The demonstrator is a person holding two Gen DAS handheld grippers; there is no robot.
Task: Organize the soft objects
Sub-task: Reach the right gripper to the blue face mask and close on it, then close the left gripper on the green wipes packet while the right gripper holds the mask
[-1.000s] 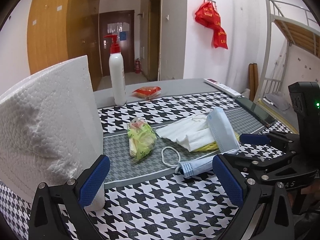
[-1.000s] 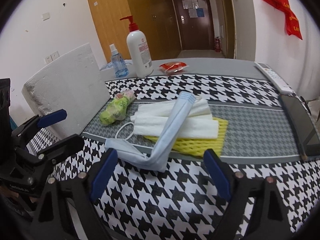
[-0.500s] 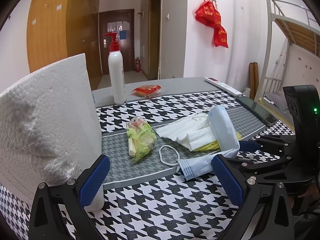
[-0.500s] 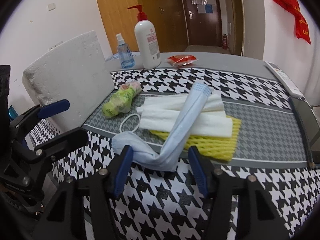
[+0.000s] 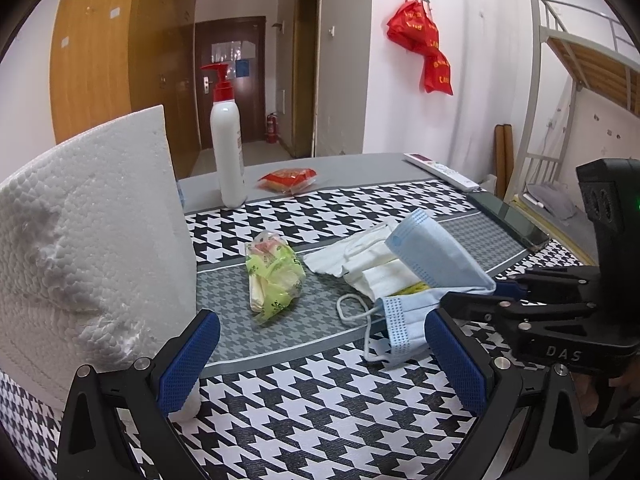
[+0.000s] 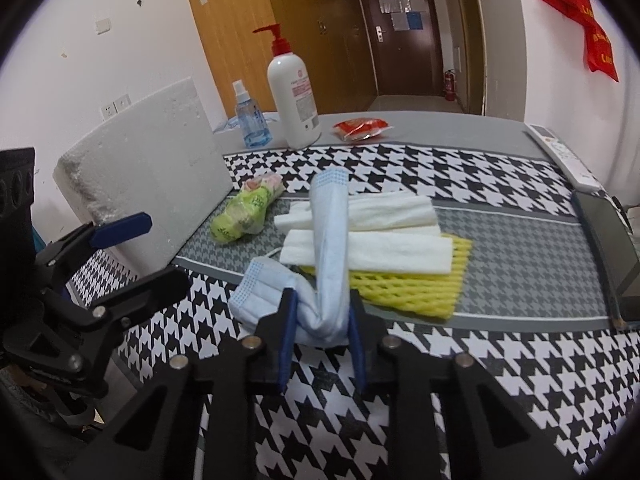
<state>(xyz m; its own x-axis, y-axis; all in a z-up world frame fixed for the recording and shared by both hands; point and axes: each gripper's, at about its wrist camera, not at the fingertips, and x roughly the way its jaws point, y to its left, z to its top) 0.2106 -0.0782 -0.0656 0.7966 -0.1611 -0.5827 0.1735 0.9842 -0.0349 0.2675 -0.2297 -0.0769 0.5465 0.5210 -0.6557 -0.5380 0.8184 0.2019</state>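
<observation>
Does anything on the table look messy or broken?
Yes. The blue face mask is crumpled and bent, draped across the white folded tissues, while the right gripper is closing on its bunched end. The big white foam block looks damaged too, with a dented, crumbly patch on its face.

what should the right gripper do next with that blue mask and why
Probably finish closing, then lift gently. The right gripper is closing, its pads already on the folded end of the blue face mask, whose far end drapes over the white tissues on yellow foam netting; a slow lift should avoid dragging them.
</observation>
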